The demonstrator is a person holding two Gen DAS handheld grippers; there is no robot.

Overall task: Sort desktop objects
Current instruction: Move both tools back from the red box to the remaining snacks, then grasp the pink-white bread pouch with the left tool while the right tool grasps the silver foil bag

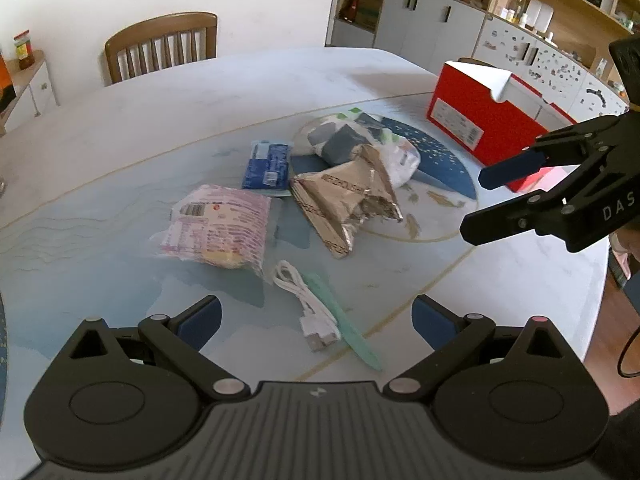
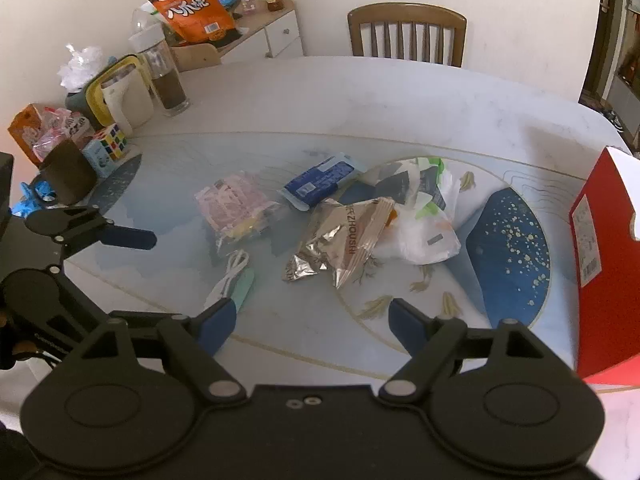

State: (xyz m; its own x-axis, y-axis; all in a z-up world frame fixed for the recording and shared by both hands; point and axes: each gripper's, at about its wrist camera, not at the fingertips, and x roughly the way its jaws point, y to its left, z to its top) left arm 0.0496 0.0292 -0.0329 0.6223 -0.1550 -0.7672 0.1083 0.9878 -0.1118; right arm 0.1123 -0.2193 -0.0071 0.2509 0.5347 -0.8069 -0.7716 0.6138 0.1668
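Left jaws: the left gripper is spread wide, nothing gripped, hovering above the white USB cable and the mint-green pen.
Right jaws: the right gripper is also wide apart and empty, poised over bare table just short of the pile.
Silver wrapper: the torn foil packet sits mid-pile, and we can read "ZHOUSHI" down its side (the first letters are creased away).
Neighbours: a pink snack pack to its left, a blue pouch behind it, and a white plastic bag touching its right edge.
Cable and pen: lying side by side, touching, nearest the grippers.
Red box: a red carton with a white barcode label stands well apart at the right.
Far corner: an orange bag with bold Chinese characters, and a Rubik's cube.
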